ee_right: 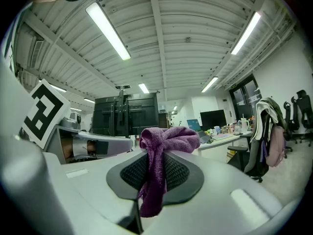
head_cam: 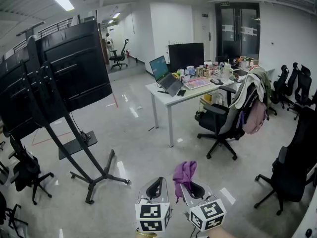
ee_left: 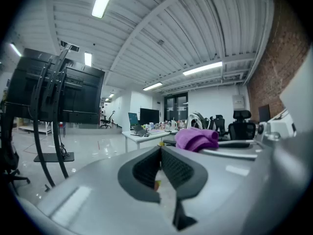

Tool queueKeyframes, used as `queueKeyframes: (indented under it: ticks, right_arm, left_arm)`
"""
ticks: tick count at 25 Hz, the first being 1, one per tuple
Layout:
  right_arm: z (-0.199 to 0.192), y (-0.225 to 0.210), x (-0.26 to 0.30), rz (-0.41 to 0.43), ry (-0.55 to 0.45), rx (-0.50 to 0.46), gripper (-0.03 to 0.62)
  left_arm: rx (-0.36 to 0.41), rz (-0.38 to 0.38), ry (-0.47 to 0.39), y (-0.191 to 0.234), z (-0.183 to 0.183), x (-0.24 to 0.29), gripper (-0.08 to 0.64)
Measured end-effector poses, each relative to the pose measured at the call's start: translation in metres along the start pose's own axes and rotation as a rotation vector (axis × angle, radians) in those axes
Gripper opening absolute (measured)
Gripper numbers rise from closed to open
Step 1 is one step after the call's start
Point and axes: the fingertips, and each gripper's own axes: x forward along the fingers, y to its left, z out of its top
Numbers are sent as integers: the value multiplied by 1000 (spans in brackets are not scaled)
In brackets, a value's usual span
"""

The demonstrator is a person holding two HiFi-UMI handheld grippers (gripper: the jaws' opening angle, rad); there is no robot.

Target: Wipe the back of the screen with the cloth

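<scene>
A large black screen [head_cam: 54, 76] on a wheeled stand [head_cam: 94, 180] stands at the left of the head view, its back with the mounting bars facing me. My right gripper [head_cam: 187, 183] is shut on a purple cloth [head_cam: 184, 173], which bunches above the jaws and hangs down between them [ee_right: 157, 168]. My left gripper [head_cam: 154, 188] sits just left of it, jaws closed with nothing in them [ee_left: 160, 173]. Both grippers are low in the view, well short of the screen. The screen [ee_right: 126, 114] shows far ahead in the right gripper view.
A white desk [head_cam: 190, 90] with a laptop [head_cam: 166, 76], a monitor [head_cam: 185, 56] and clutter stands ahead. Office chairs [head_cam: 225, 120] stand right of it, more chairs [head_cam: 292, 167] at the right edge and one [head_cam: 25, 170] at the left. The floor is glossy grey.
</scene>
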Motion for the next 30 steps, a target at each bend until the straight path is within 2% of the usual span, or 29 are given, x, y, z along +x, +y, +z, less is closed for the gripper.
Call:
queueKeyframes:
  ticks: [5, 10, 17, 22, 30]
  right_arm:
    - [-10, 19, 7, 31, 29, 14, 53]
    - [-14, 39, 38, 105, 39, 23, 53]
    - [-14, 78, 124, 221, 56, 41, 54]
    - [-4, 105, 211, 283, 55, 26, 52]
    - [42, 144, 356, 341, -5, -28, 54]
  left_arm:
    - [-12, 43, 34, 20, -12, -12, 8]
    - [-33, 150, 39, 66, -18, -19, 8]
    - [-101, 296, 62, 171, -25, -11, 8]
    - [-94, 377, 63, 257, -13, 10, 8]
    - [-83, 423, 35, 390, 26, 65, 8]
